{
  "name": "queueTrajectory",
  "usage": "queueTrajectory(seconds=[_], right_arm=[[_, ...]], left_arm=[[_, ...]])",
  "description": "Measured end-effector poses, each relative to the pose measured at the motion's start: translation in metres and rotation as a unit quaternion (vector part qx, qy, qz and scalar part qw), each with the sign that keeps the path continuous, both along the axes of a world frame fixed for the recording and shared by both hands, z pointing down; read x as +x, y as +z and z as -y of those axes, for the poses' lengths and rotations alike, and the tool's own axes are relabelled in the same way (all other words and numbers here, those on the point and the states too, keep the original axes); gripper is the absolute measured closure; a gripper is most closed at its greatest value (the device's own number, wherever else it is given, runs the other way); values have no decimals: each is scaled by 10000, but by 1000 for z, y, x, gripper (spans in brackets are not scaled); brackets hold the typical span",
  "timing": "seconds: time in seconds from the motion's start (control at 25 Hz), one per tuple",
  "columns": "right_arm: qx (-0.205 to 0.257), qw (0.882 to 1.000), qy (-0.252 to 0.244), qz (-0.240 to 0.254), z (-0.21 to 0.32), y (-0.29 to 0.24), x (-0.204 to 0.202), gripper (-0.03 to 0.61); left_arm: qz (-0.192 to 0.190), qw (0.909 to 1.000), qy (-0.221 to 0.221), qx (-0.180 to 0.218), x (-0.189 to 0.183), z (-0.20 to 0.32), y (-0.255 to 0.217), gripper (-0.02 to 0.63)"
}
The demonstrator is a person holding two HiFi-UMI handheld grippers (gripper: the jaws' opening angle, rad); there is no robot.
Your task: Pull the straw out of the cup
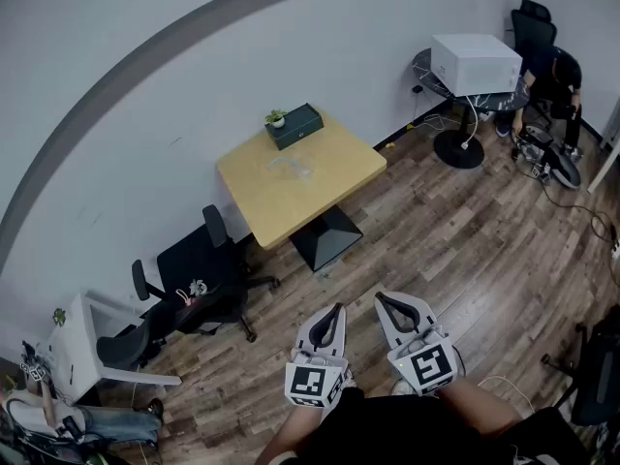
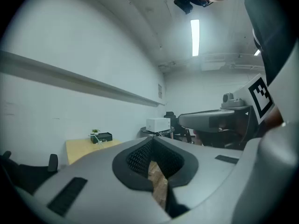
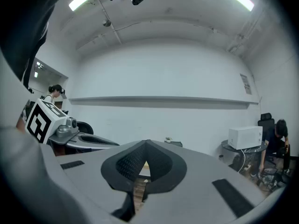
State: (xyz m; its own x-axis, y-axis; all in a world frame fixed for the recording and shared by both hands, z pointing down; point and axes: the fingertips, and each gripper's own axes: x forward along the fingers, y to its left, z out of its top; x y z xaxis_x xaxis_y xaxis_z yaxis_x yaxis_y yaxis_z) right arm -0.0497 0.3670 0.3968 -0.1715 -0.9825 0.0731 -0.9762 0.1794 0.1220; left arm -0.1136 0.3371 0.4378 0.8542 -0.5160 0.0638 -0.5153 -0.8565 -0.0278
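Far ahead of me stands a yellow table (image 1: 320, 187), and on it a faint clear cup (image 1: 291, 168); I cannot make out a straw at this distance. My left gripper (image 1: 335, 310) and right gripper (image 1: 384, 300) are held side by side low over the wood floor, well short of the table, both pointing level towards it. Both are shut with nothing between the jaws. In the left gripper view the left gripper (image 2: 152, 141) has its tips together, with the table (image 2: 81, 148) small at the left. The right gripper (image 3: 146, 143) looks the same in its own view.
A dark green box with a small plant (image 1: 295, 124) sits at the table's far edge. Black office chairs (image 1: 203, 269) stand left of the table. A white appliance (image 1: 477, 61) rests on a round table at the back right, where a person (image 1: 552, 76) bends. Another person (image 1: 58, 419) sits at lower left.
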Motion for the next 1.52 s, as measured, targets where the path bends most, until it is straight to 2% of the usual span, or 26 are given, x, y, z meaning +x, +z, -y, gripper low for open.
queueTrajectory(seconds=[0.48, 0.64, 0.88, 1.12, 1.4, 1.52], right_arm=[[96, 9994, 300, 122, -5, -5, 7, 562], [222, 9985, 498, 0, 0, -7, 14, 561], [191, 9979, 623, -41, 17, -4, 8, 560], [121, 9972, 740, 61, 42, -3, -11, 560], [245, 9958, 707, -523, 67, -14, -54, 560], [219, 9962, 586, -601, 74, -17, -73, 560]], left_arm=[[23, 9999, 17, 136, -13, 1, -22, 595], [73, 9998, 1, 171, -24, 11, -16, 594], [-204, 9993, 228, 201, -36, 25, -24, 594], [-310, 9992, 180, 165, -56, 58, -25, 587], [-592, 9981, 135, 119, -90, 95, -32, 468], [-744, 9971, 181, 49, -100, 105, -39, 365]])
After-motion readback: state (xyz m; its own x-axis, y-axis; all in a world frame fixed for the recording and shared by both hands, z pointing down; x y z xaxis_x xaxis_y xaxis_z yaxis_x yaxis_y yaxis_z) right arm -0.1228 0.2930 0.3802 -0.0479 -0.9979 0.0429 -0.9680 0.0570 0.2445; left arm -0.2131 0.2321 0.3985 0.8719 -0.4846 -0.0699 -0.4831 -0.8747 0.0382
